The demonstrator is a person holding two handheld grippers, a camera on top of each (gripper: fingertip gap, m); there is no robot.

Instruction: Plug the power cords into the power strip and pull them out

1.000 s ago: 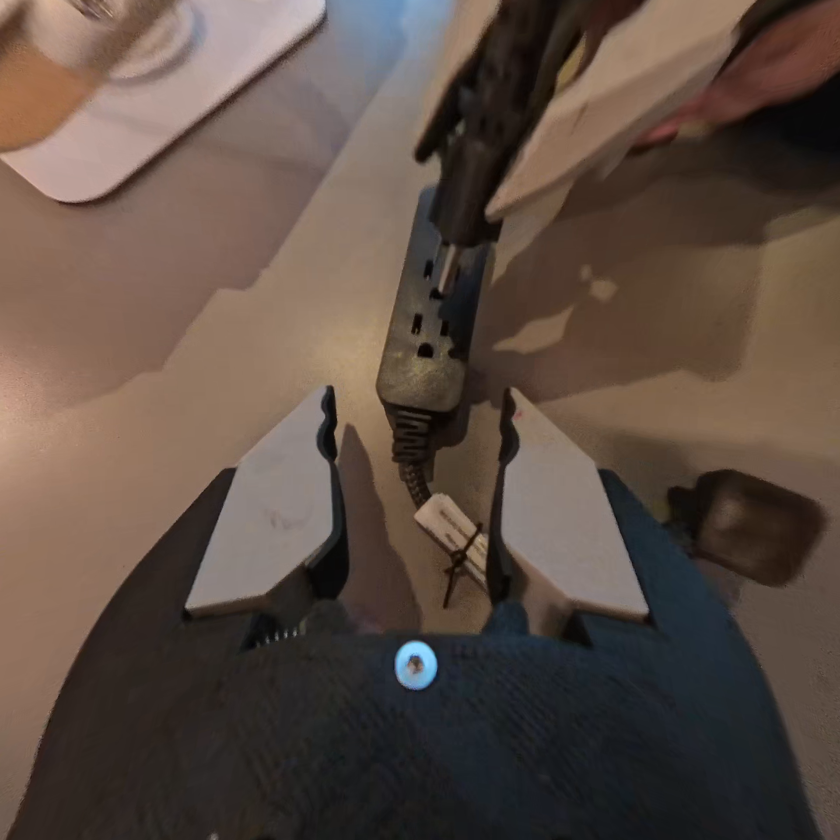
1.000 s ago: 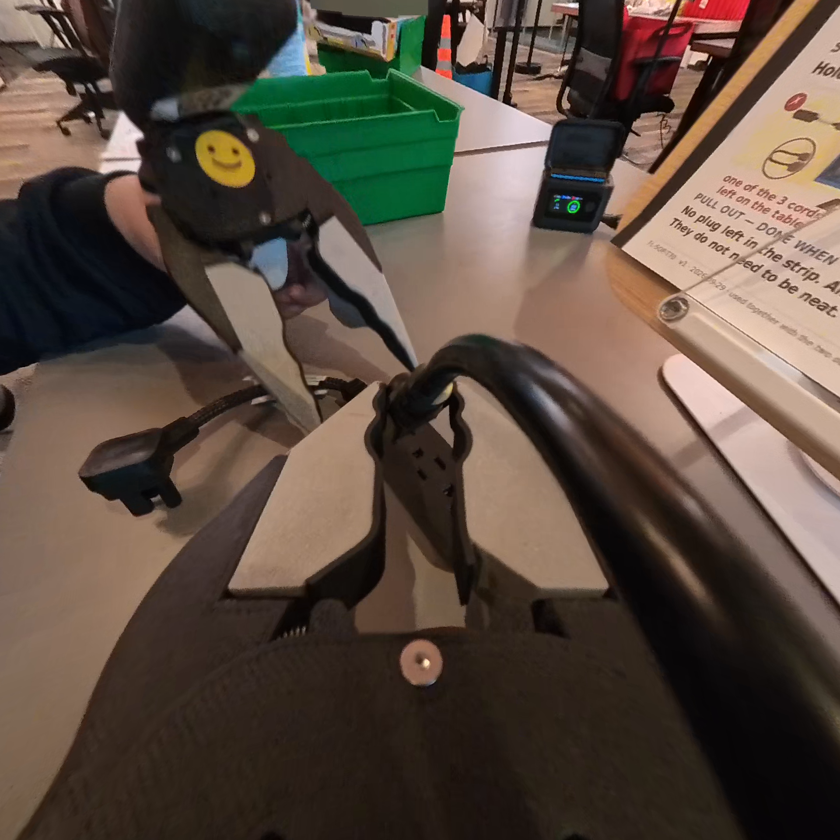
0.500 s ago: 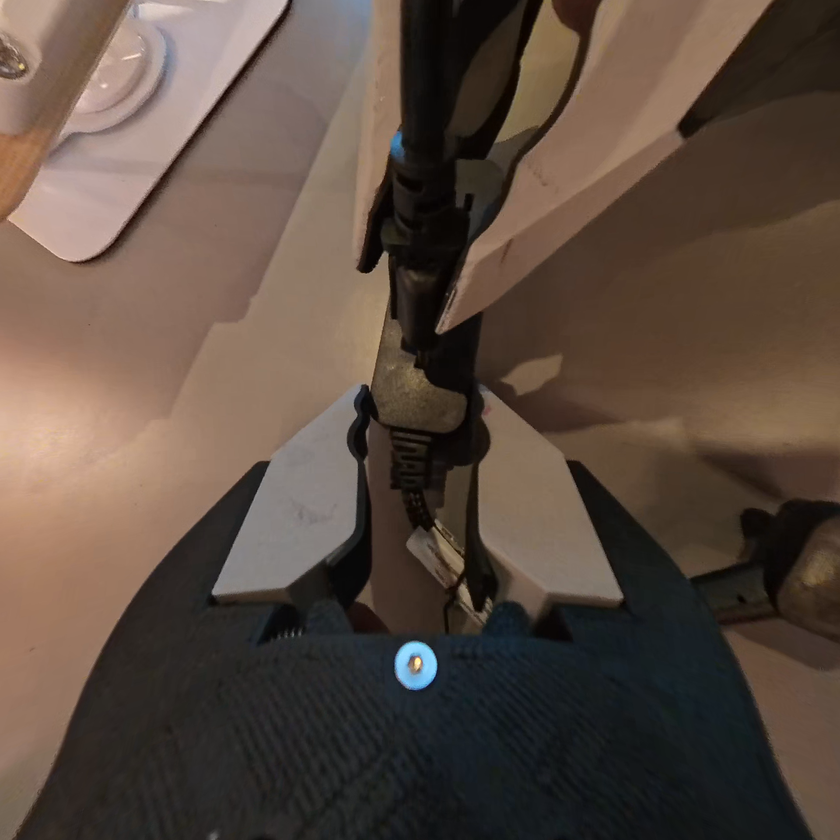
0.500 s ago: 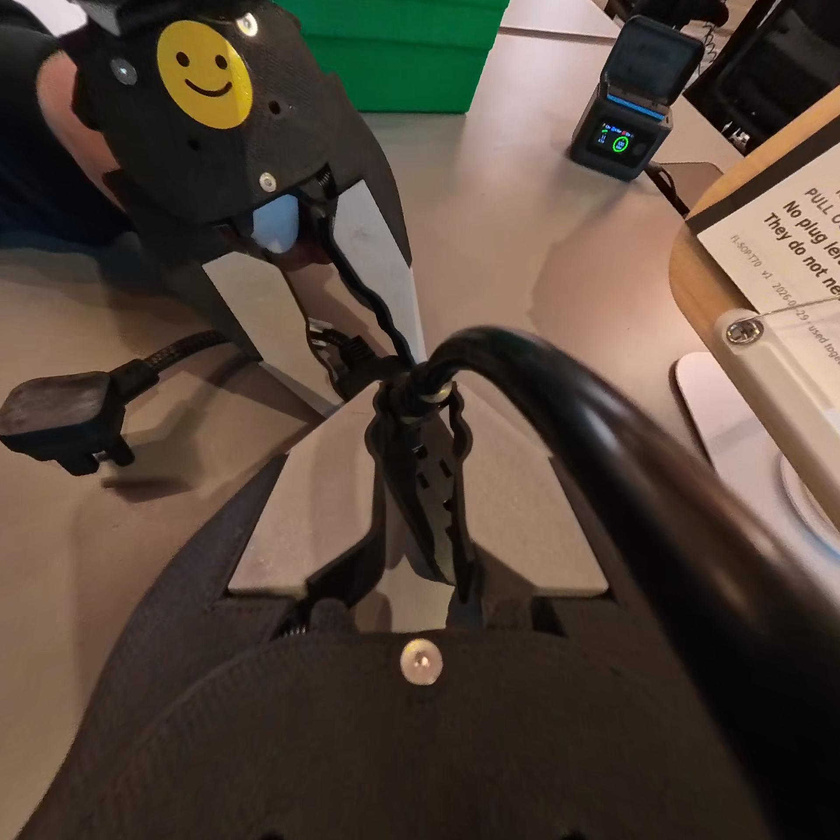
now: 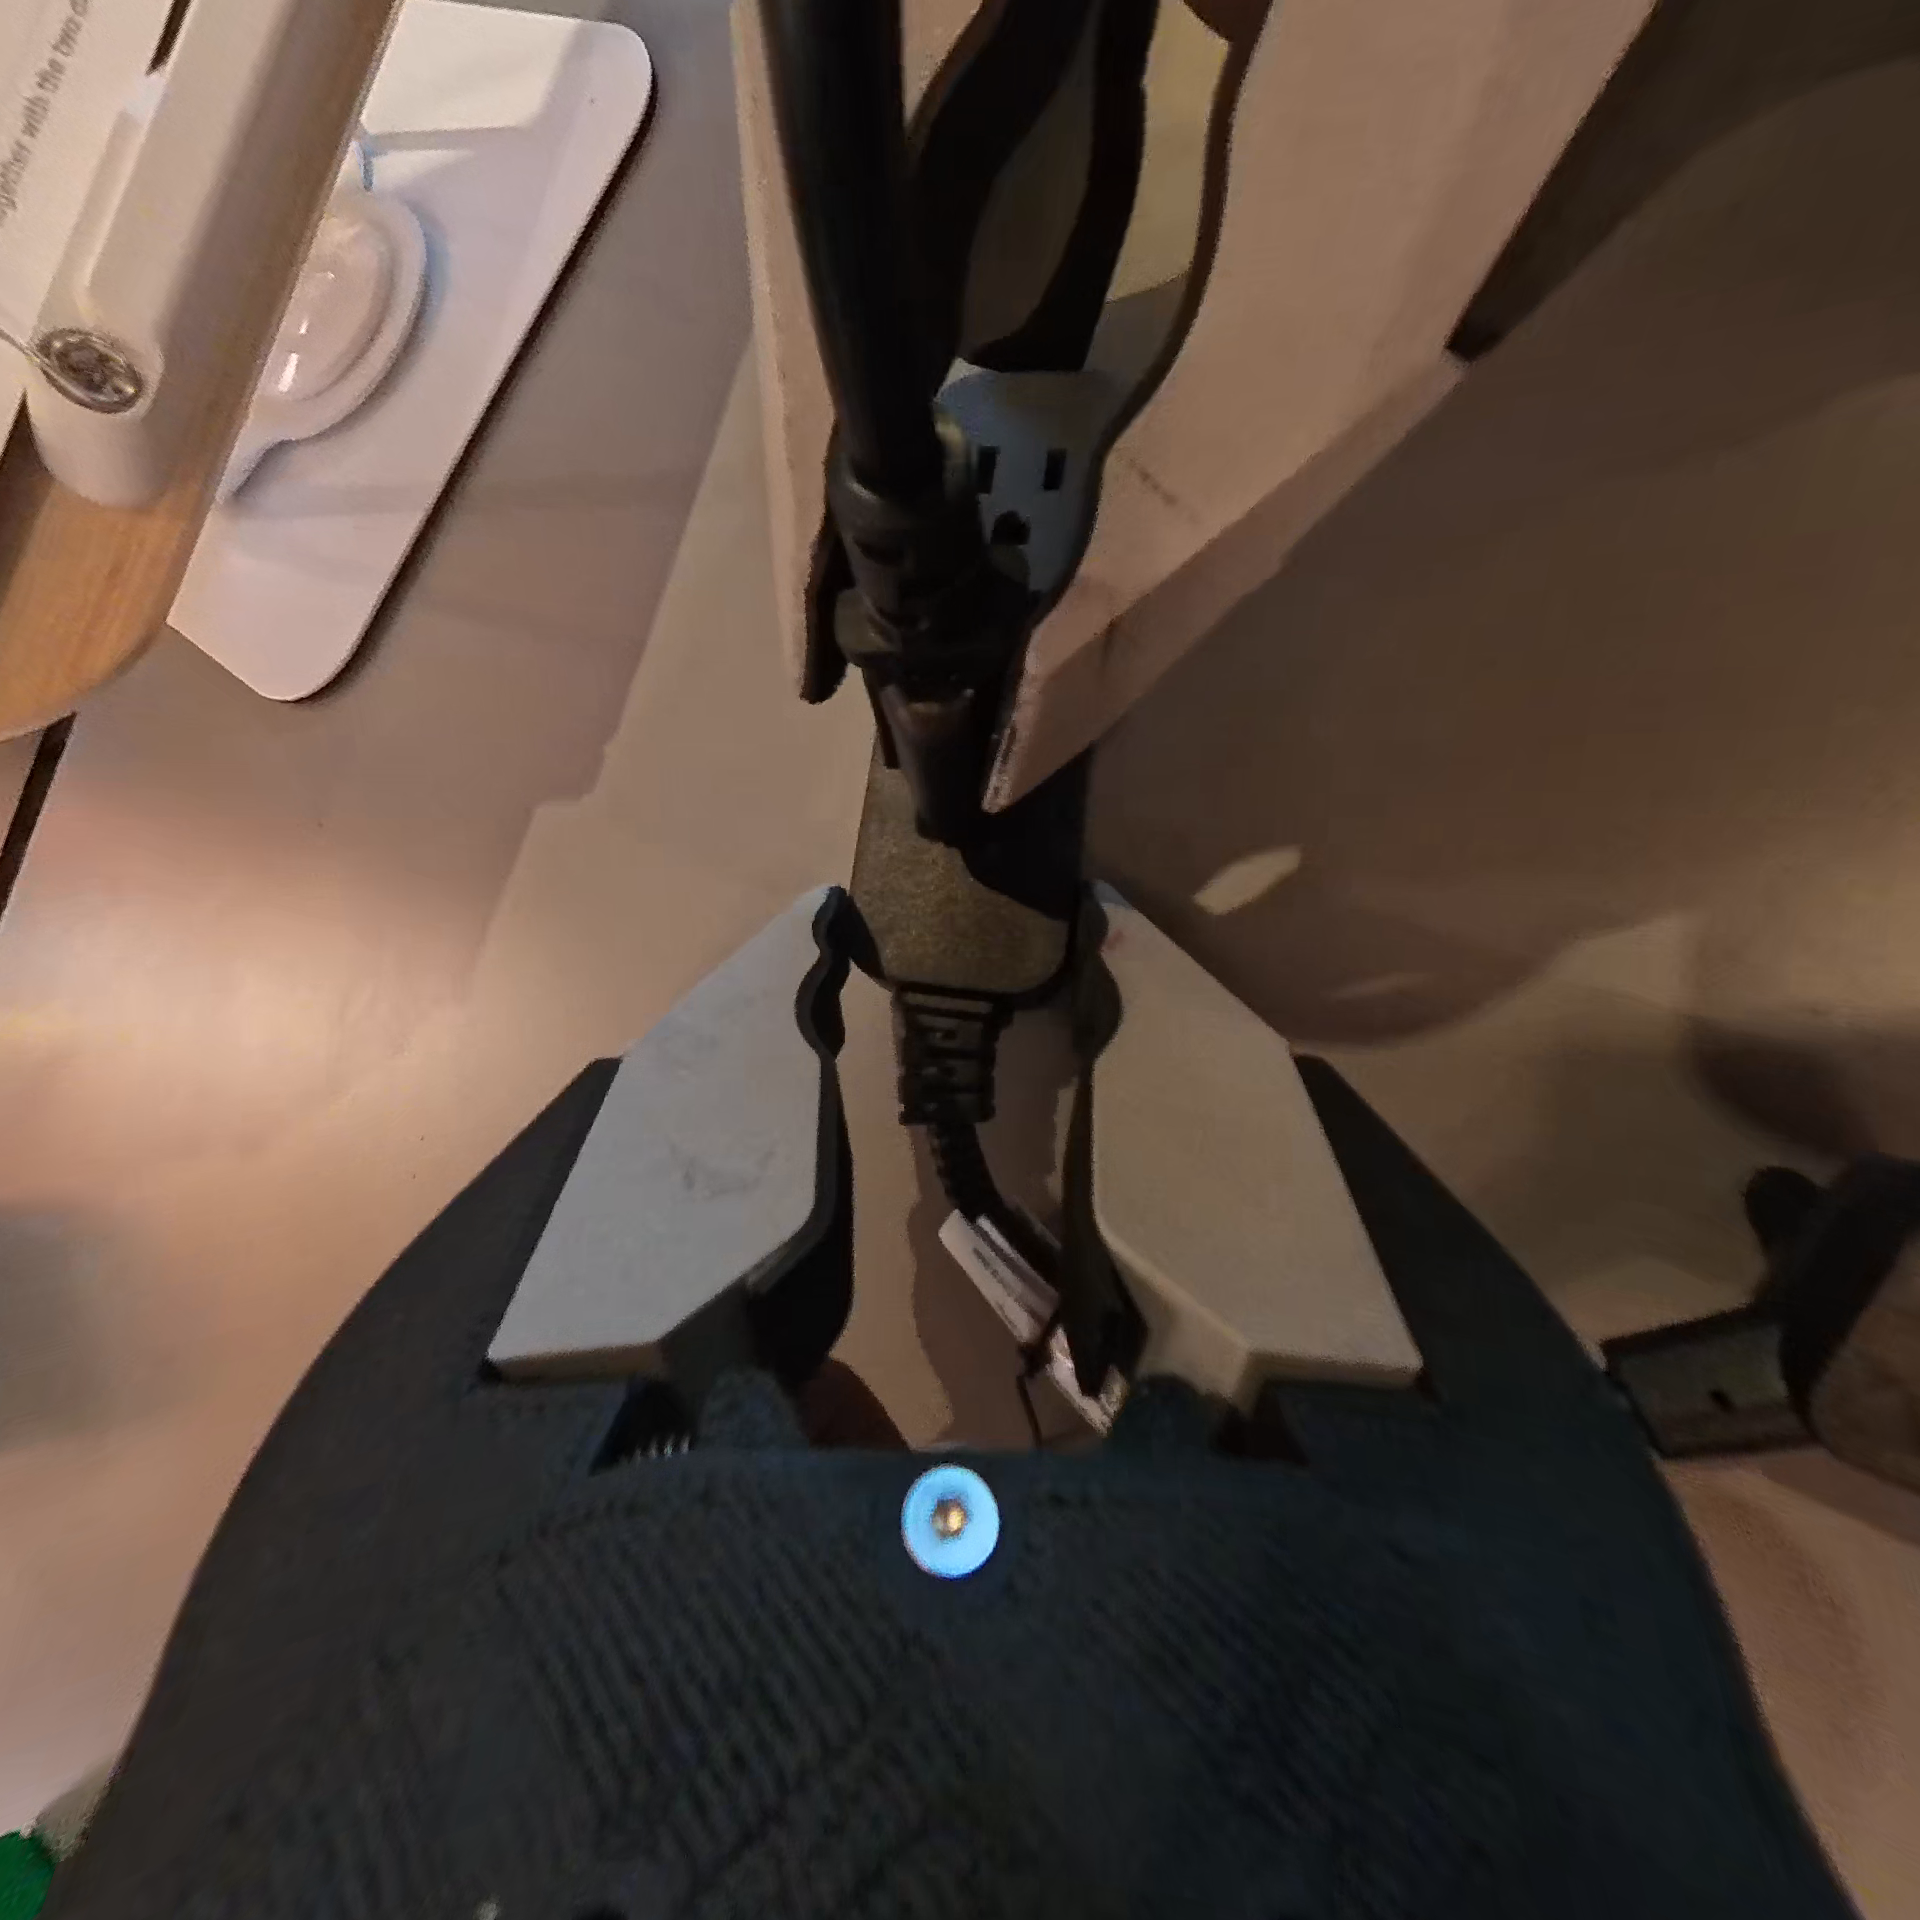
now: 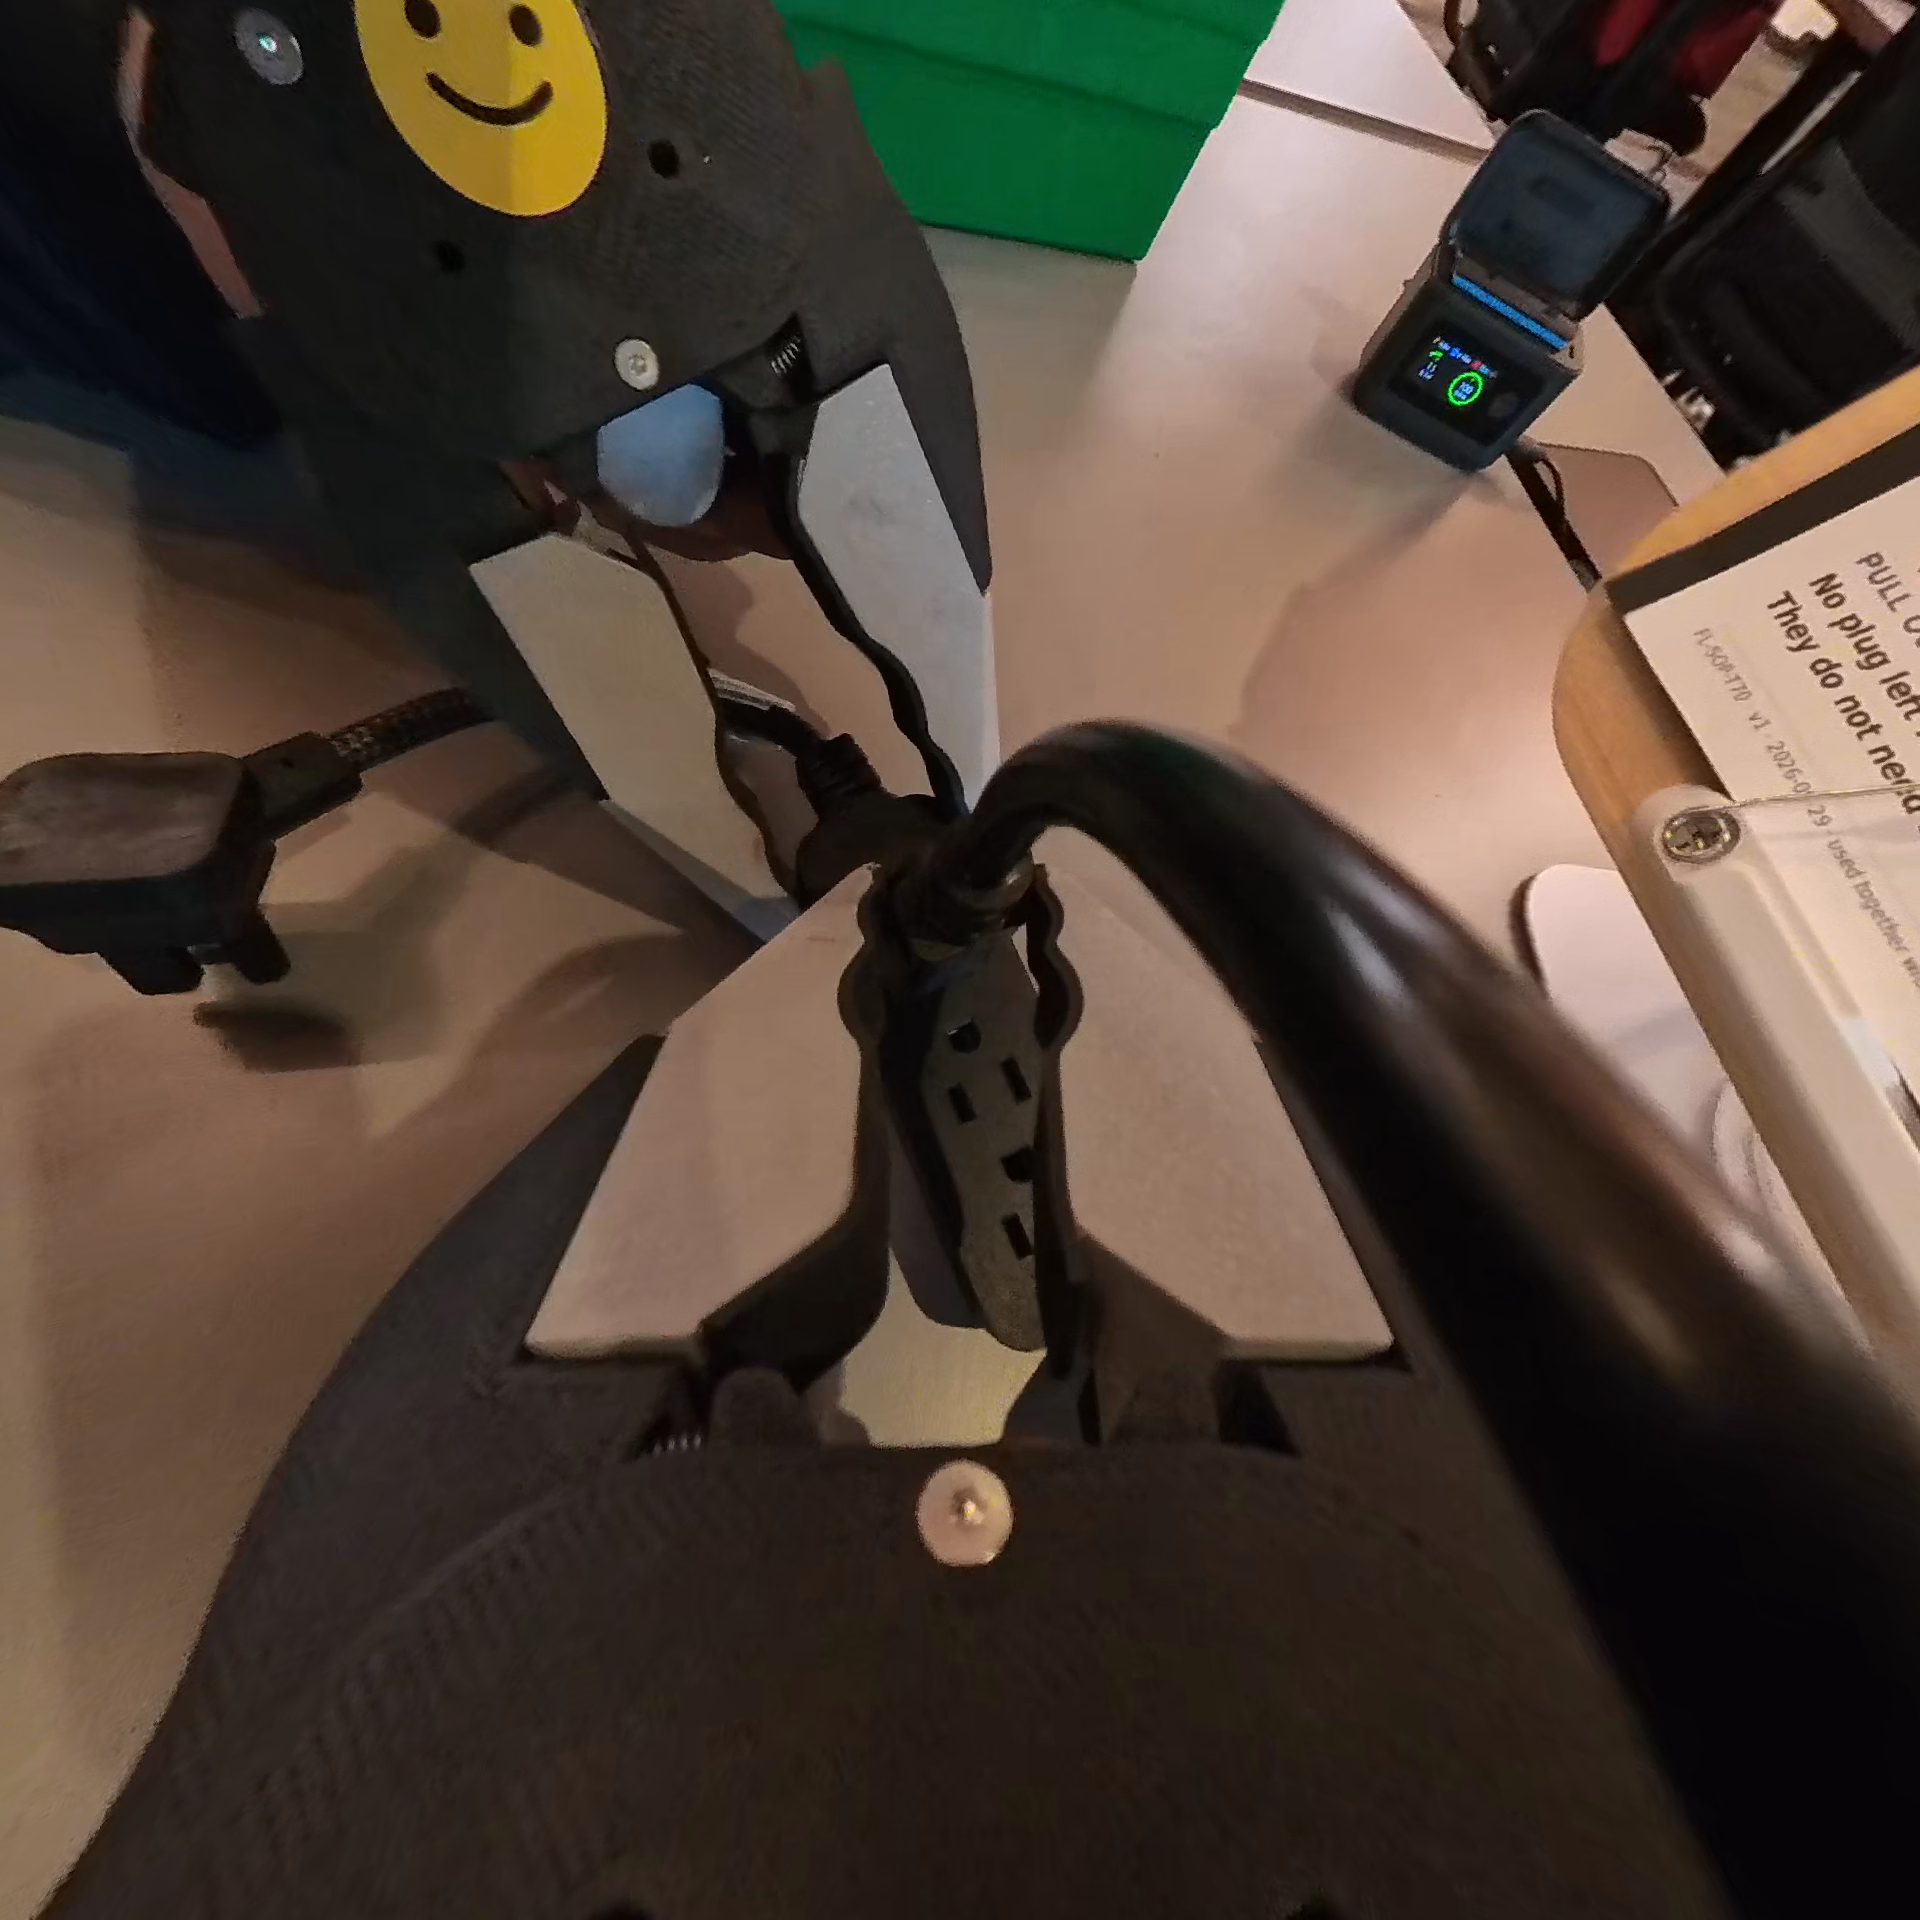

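Clearly pinned for a reason — black power strip (image 5: 951,914) lying flat on the grey tabletop (image 5: 364,1039), its cord end clamped between the pads of the left gripper (image 5: 956,930), both pads pressed to its sides, probably so the strip cannot slide or lift while a plug goes in or comes out. Just past that clamped end, at the nearest outlet: a black plug (image 6: 961,904) held upright, pinched at narrow width in the right gripper (image 6: 961,914), thick cord (image 6: 1351,935) arching up and back over that gripper. Prongs hidden, so cannot tell whether seated or only partway. Held from above, likely to keep the push or pull in line with the outlet. Remaining outlets (image 6: 987,1122) farther along the strip bare. Beyond the strip's cord end, a second black plug (image 6: 125,842) on a braided cord, loose on the tabletop — the strip's own, apparently, or one waiting. Farther off: a green bin (image 6: 1039,125), a small device with a lit screen (image 6: 1475,364), a wooden-framed instruction card (image 6: 1766,675).
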